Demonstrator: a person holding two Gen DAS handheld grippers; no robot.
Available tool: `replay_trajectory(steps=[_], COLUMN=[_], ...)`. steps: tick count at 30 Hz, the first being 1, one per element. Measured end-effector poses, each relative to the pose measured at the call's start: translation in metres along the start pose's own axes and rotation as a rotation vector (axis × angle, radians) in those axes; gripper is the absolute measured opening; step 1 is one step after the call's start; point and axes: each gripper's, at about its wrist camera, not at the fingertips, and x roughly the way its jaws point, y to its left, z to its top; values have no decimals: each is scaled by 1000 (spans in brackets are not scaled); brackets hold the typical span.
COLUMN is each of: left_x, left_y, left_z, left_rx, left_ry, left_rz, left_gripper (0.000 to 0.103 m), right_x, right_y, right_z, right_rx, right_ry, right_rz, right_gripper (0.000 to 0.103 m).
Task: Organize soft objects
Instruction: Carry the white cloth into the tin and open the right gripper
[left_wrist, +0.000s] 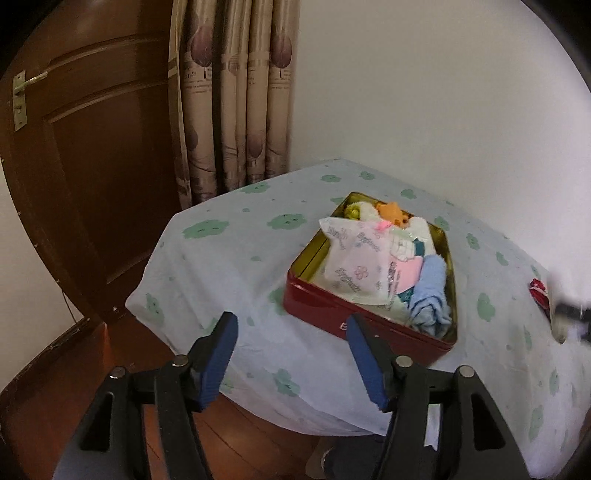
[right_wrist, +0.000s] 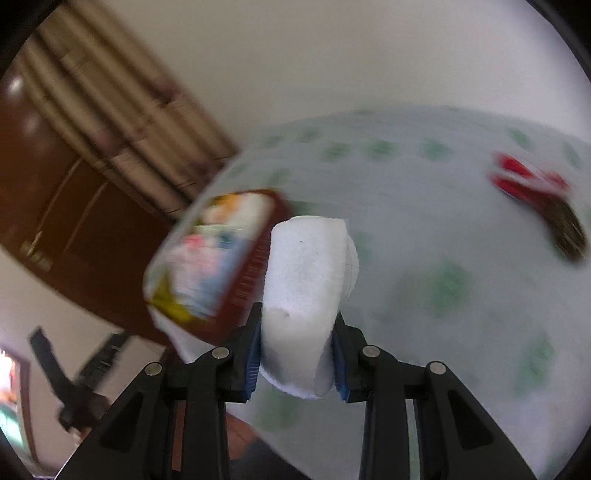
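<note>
A red tin box (left_wrist: 314, 304) with a gold inside sits on a table under a pale blue cloth with green clouds (left_wrist: 221, 258). It holds a white printed packet (left_wrist: 354, 258), a rolled blue cloth (left_wrist: 430, 291), an orange plush (left_wrist: 391, 212) and other soft items. My left gripper (left_wrist: 291, 328) is open and empty, just in front of the box. My right gripper (right_wrist: 297, 354) is shut on a white soft pad (right_wrist: 306, 273), held above the table to the right of the box (right_wrist: 251, 266). That view is blurred.
A red and white soft item (right_wrist: 524, 181) with a dark piece beside it lies at the right of the table; it also shows in the left wrist view (left_wrist: 539, 291). A brown door (left_wrist: 92, 166) and a curtain (left_wrist: 232, 103) stand behind, a white wall to the right.
</note>
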Motion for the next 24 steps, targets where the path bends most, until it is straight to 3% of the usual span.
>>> replay_trajectory(steps=[4, 10, 24], left_x=[3, 0, 16], left_y=[1, 1, -5], left_z=[-1, -1, -4], left_rx=[4, 5, 18], left_ry=[18, 3, 73], left_rz=[-15, -35, -67], left_gripper=[65, 65, 65], right_x=[52, 117, 189], right_y=[61, 114, 122], right_z=[20, 24, 73], right_rx=[-68, -177, -166], right_ry=[93, 175, 233], right_rz=[116, 124, 43], right_gripper=[30, 30, 31])
